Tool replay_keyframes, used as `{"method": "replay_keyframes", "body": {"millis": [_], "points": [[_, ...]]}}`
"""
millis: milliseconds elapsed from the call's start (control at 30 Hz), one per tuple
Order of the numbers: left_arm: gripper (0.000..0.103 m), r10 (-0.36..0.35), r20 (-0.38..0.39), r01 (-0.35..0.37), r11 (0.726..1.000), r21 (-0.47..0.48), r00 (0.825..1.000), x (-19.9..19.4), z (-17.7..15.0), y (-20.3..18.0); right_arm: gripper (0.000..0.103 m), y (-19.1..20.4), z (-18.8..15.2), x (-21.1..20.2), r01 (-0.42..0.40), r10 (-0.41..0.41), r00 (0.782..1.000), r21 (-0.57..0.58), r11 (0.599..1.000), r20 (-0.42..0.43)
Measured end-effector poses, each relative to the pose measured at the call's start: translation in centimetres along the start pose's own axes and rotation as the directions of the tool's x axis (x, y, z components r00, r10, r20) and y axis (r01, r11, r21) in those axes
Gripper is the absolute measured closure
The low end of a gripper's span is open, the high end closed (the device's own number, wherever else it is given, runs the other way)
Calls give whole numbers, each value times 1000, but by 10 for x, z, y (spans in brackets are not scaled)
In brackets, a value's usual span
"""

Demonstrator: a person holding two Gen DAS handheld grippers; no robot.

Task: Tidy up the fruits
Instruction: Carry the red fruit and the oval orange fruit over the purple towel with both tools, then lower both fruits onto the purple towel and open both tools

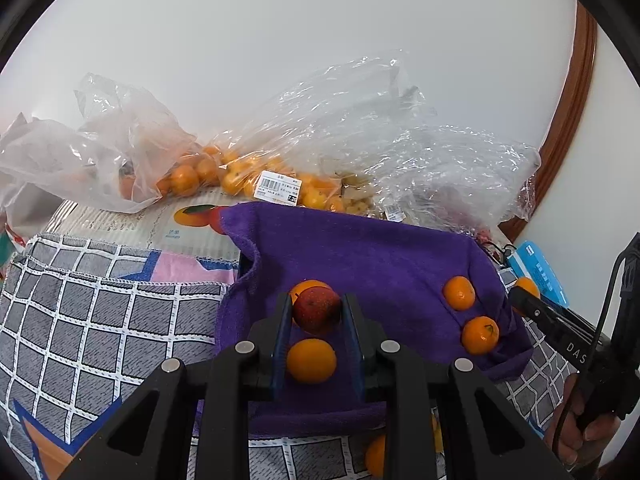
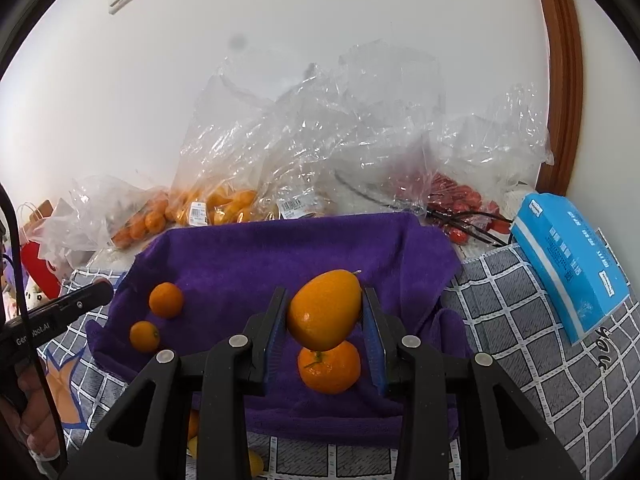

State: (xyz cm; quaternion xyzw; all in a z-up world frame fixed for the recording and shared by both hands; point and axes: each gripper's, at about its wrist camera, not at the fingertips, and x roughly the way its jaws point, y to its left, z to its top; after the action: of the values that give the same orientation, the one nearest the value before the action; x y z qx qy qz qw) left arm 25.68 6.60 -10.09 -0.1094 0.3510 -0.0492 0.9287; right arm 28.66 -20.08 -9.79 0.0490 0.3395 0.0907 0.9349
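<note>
My left gripper (image 1: 317, 302) is shut on a small dark red fruit (image 1: 317, 312) above the purple towel (image 1: 372, 252). Under it on the towel lies an orange (image 1: 311, 361), and another orange (image 1: 305, 285) peeks out behind the red fruit. Two small oranges (image 1: 458, 293) (image 1: 480, 335) rest at the towel's right side. My right gripper (image 2: 325, 295) is shut on a yellow-orange egg-shaped fruit (image 2: 325, 312), held over a mandarin (image 2: 329, 366). In the right wrist view the same two small oranges (image 2: 166, 299) (image 2: 144, 335) lie to the left.
Clear plastic bags of oranges (image 1: 240, 176) (image 2: 224, 204) and a bag of red fruits (image 2: 456, 196) lie along the wall behind the towel. A blue box (image 2: 568, 264) sits at the right on the grey checked cloth (image 2: 540, 360). More oranges (image 1: 376, 456) lie near the front.
</note>
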Motion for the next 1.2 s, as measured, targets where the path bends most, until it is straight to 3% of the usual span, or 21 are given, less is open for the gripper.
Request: {"method": "replay_keyframes", "body": {"millis": [800, 1200], "points": [[79, 19, -32, -19, 1000, -6, 999, 11, -3, 4, 67, 10, -12, 23, 2, -5, 997, -41, 999, -73], [79, 18, -42, -19, 1000, -11, 999, 13, -3, 4, 67, 13, -13, 20, -6, 2, 998, -55, 998, -63]]}}
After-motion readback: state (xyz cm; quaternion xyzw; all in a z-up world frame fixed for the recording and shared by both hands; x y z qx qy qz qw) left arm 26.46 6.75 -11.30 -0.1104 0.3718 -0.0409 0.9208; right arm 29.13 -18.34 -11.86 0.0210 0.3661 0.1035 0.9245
